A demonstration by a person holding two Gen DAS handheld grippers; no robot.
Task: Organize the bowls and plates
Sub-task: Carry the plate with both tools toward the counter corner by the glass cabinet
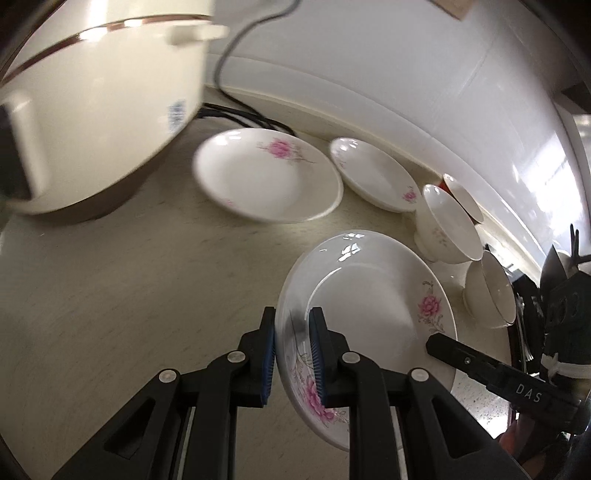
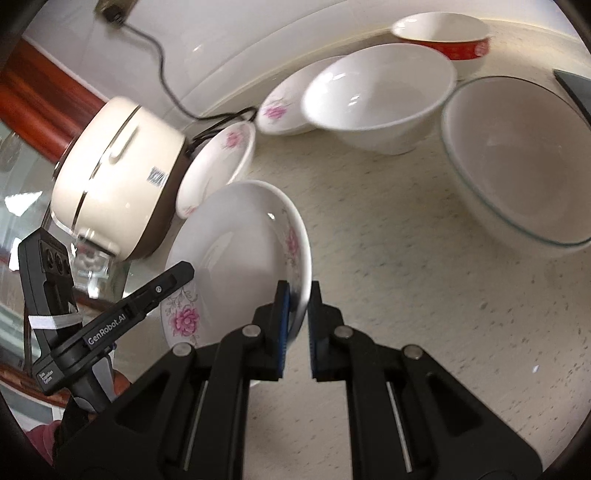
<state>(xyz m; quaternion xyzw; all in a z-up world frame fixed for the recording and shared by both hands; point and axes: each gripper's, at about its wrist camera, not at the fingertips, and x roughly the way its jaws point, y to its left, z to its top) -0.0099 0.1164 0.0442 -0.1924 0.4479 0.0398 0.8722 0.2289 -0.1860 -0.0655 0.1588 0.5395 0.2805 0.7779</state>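
Note:
A white plate with pink flowers (image 1: 373,306) is held above the counter between both grippers. My left gripper (image 1: 293,354) is shut on its near rim; the right gripper's finger (image 1: 458,354) reaches its opposite rim. In the right wrist view my right gripper (image 2: 297,321) is shut on the same plate (image 2: 236,254), with the left gripper (image 2: 147,295) at its other side. Two more flowered plates (image 1: 266,173) (image 1: 373,177) lie on the counter behind. White bowls (image 1: 448,225) (image 1: 489,290) and a red bowl (image 2: 443,35) stand to the right.
A cream rice cooker (image 1: 92,110) with a black cord (image 1: 236,59) stands at the left by the white wall. A large glass-rimmed bowl (image 2: 517,162) sits at the right. The speckled beige counter (image 2: 406,295) lies below.

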